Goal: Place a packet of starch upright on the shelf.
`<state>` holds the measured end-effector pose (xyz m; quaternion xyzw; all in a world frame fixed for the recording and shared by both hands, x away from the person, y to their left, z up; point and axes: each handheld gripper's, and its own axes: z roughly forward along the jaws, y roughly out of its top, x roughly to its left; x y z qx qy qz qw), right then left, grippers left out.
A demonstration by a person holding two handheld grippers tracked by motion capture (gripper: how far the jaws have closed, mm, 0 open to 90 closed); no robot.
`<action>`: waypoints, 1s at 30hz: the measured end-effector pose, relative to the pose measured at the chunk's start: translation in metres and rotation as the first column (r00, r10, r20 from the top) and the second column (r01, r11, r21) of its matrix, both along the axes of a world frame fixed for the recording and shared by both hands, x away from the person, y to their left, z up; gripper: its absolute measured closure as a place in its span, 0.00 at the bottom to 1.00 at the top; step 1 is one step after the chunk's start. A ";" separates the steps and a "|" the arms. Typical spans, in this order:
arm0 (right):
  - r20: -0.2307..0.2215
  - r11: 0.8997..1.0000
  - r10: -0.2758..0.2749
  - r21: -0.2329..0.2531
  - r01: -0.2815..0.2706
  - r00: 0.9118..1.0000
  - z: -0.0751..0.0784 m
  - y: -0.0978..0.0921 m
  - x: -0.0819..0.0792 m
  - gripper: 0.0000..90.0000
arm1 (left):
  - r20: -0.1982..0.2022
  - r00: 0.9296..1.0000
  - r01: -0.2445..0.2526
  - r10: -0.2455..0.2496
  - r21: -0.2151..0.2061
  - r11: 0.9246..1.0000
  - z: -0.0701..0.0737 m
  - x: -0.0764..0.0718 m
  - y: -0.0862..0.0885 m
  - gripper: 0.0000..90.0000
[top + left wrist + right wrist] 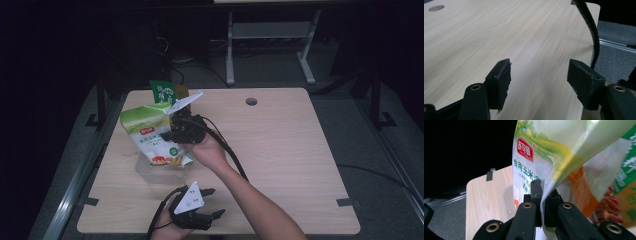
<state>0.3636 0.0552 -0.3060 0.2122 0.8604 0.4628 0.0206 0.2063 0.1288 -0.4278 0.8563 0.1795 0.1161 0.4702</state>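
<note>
A green and white food bag [150,131] with a red logo is held tilted above a clear plastic container [150,171] at the table's left. My right gripper [176,131] is shut on the bag's edge; in the right gripper view the jaws pinch the bag [536,162] at my right gripper [544,195]. A second bag [614,192] with orange and green print hangs just behind it. My left gripper [212,202] rests near the front edge, open; its pads [503,77] stand wide apart over bare wood with nothing between them at my left gripper [539,80].
A green packet [164,92] stands at the table's back left. A round cable hole [251,101] sits near the back edge of the wooden table [290,150]. The right gripper's black cable [232,155] trails along the forearm. Desk legs [230,45] stand beyond.
</note>
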 end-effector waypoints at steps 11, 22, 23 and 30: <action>-0.091 0.999 0.031 0.044 -0.027 0.995 -0.024 0.024 0.010 0.98 | -0.012 1.000 -0.008 0.008 -0.007 1.000 -0.003 -0.004 0.003 0.39; -0.099 0.999 0.042 0.031 -0.039 0.994 -0.041 0.029 0.005 0.98 | -0.012 1.000 0.001 -0.001 -0.008 1.000 -0.003 -0.007 0.002 0.39; -0.102 0.999 0.045 0.028 -0.043 0.994 -0.043 0.029 0.005 0.98 | -0.014 1.000 0.000 0.000 -0.011 1.000 -0.003 -0.007 0.002 0.39; -0.109 0.998 0.056 0.005 -0.055 0.993 -0.053 0.025 0.004 0.95 | -0.007 1.000 -0.004 0.004 -0.015 1.000 -0.003 -0.006 0.003 0.39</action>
